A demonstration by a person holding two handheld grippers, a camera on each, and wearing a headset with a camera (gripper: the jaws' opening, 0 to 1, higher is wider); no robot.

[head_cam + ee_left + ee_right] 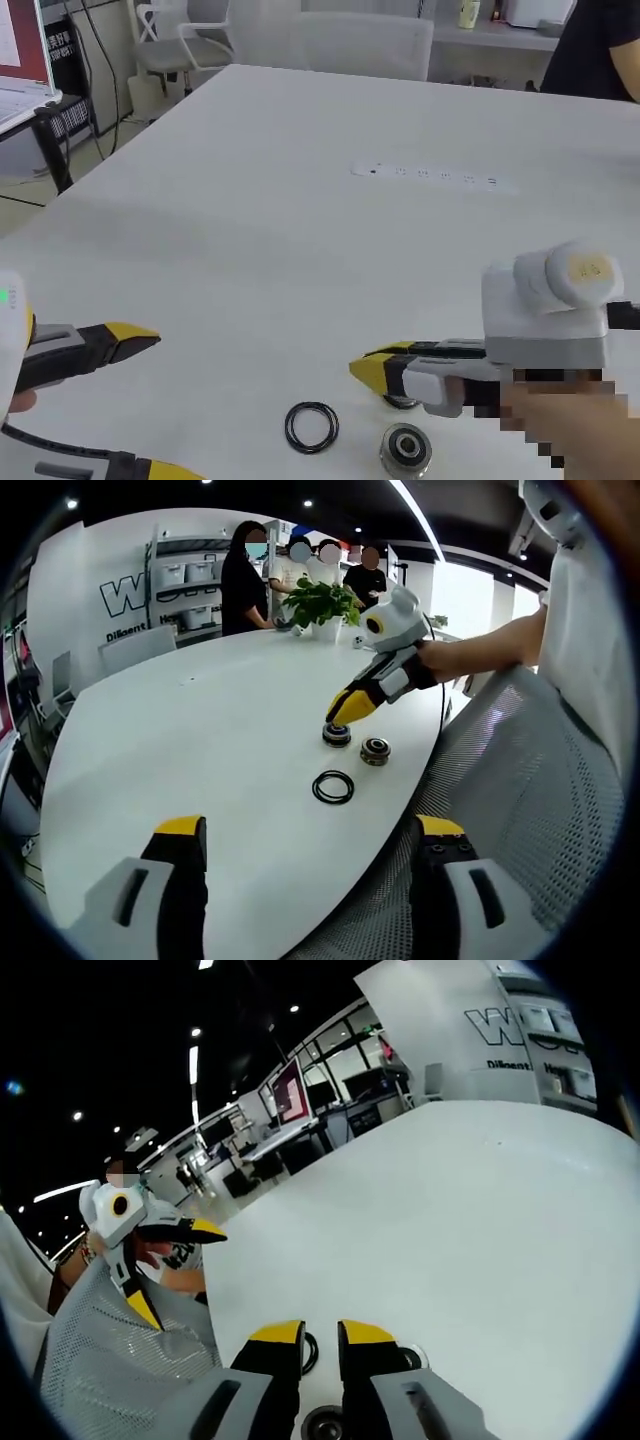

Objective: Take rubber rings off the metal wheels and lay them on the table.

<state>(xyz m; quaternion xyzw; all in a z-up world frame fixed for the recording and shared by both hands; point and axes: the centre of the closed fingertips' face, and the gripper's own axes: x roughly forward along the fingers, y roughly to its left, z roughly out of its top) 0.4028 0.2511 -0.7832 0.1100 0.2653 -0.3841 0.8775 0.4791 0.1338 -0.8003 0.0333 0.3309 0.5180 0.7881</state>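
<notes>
Two black rubber rings [311, 426] lie loose on the white table [300, 220] near its front edge. A bare metal wheel [405, 447] rests just right of them. A second wheel [401, 402] stands behind it, mostly hidden under my right gripper [362, 368], whose yellow tips are together just above it with nothing between them. In the right gripper view the gripper [320, 1335] has the rings [308, 1350] behind its left jaw and a wheel [412, 1356] behind its right. My left gripper [155, 405] hovers open at the left, well away from the rings [333, 787] and wheels [375, 750].
A flush power strip [430, 176] sits in the table's middle far part. Office chairs [190, 40] stand beyond the far edge, and a person in dark clothes [600, 50] is at the back right. Several people [300, 570] and a plant [320, 605] are at the table's far end.
</notes>
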